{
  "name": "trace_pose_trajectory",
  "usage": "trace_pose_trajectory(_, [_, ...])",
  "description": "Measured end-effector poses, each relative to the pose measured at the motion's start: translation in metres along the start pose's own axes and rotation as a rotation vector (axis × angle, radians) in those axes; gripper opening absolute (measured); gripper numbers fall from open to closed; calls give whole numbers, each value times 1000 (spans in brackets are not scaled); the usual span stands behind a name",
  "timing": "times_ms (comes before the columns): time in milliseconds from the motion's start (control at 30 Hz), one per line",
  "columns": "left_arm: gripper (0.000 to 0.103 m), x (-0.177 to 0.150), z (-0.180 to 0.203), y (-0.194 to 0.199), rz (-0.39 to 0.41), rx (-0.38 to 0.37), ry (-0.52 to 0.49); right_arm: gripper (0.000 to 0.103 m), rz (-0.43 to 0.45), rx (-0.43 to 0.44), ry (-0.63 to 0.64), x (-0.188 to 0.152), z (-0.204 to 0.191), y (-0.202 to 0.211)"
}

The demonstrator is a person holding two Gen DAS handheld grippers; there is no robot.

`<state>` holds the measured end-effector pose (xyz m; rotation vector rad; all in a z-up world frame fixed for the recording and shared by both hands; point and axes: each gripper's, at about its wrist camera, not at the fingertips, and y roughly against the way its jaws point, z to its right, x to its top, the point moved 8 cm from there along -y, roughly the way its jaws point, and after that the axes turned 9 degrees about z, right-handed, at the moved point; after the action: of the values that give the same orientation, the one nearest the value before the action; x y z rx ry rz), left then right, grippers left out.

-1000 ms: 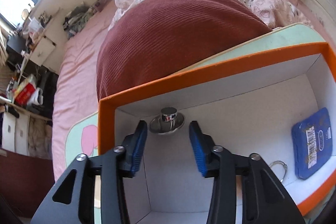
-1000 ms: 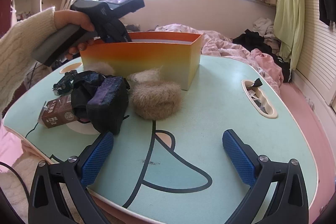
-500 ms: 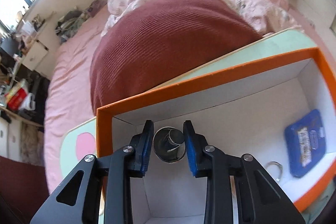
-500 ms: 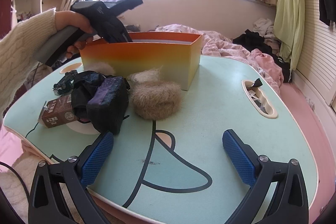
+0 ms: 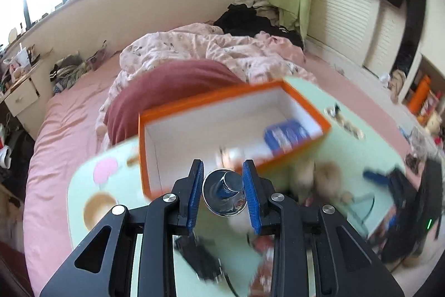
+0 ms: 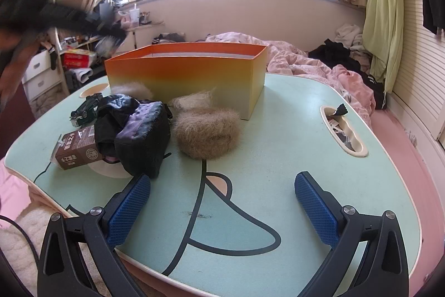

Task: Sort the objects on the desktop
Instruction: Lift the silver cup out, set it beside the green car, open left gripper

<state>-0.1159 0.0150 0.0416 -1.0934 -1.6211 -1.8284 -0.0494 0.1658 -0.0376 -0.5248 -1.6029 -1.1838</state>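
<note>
My left gripper (image 5: 224, 192) is shut on a round shiny metal piece (image 5: 224, 195) with a knob, held in the air above the near side of the orange box (image 5: 194, 107). The box holds a blue packet (image 5: 286, 135). The same box (image 6: 186, 80) stands on the mint-green table (image 6: 292, 146) in the right wrist view. In front of it lie a brown fluffy ball (image 6: 208, 132), a black pouch (image 6: 139, 135), a brown carton (image 6: 76, 151) and a green toy car (image 6: 84, 109). My right gripper (image 6: 219, 199) is open and empty near the table's front edge.
A tray slot (image 6: 343, 134) with small scraps is set in the table's right side. A bed with pink bedding (image 5: 208, 52) and a dark red cushion (image 5: 172, 85) lies beyond the box. The left gripper shows blurred at the upper left of the right wrist view.
My left gripper closed on the metal piece inside the box, then lifted it up and back out of the box. The right gripper has not moved.
</note>
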Motion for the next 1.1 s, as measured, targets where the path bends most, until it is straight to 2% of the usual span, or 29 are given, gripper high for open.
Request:
trace_pose_trajectory(133, [31, -25, 16, -12, -30, -43, 9, 103, 0, 1, -1, 0, 0, 0])
trace_pose_trajectory(200, [31, -32, 16, -20, -38, -8, 6, 103, 1, 1, -1, 0, 0, 0])
trace_pose_trajectory(267, [31, -32, 15, -16, 2, 26, 13, 103, 1, 1, -1, 0, 0, 0])
trace_pose_trajectory(300, [39, -32, 12, -12, 24, 36, 20, 103, 1, 0, -1, 0, 0, 0])
trace_pose_trajectory(400, [77, -33, 3, 14, 121, 68, 43, 103, 1, 0, -1, 0, 0, 0])
trace_pose_trajectory(433, [82, -36, 0, 26, 165, 89, 41, 103, 1, 1, -1, 0, 1, 0])
trace_pose_trajectory(533, [82, -54, -6, 45, 187, 155, 14, 103, 1, 0, -1, 0, 1, 0])
trace_pose_trajectory(633, [82, -87, -9, 56, 128, 168, 4, 103, 1, 0, -1, 0, 1, 0])
trace_pose_trajectory(767, [82, -126, -5, 51, 66, 160, 62, 103, -2, -3, 0, 1, 0, -1])
trace_pose_trajectory(833, [82, -132, -2, 41, 44, 161, 107, 103, -2, -5, 0, 1, 0, -1])
trace_pose_trajectory(900, [87, -135, 5, 32, 77, 141, 179, 103, -3, -7, 0, 1, 0, -1])
trace_pose_trajectory(933, [91, -135, 5, 29, 91, 162, 177, 103, -3, -6, 0, 2, 0, -2])
trace_pose_trajectory(967, [93, -134, 9, 25, 113, 161, 176, 103, -5, -6, -1, 1, 0, -2])
trace_pose_trajectory(1033, [103, -133, 14, 19, 115, 143, 164, 103, -4, -7, -1, 1, 0, -2])
trace_pose_trajectory(1100, [103, -134, 15, 17, 127, 144, 167, 103, -8, -16, -2, 2, 0, -2])
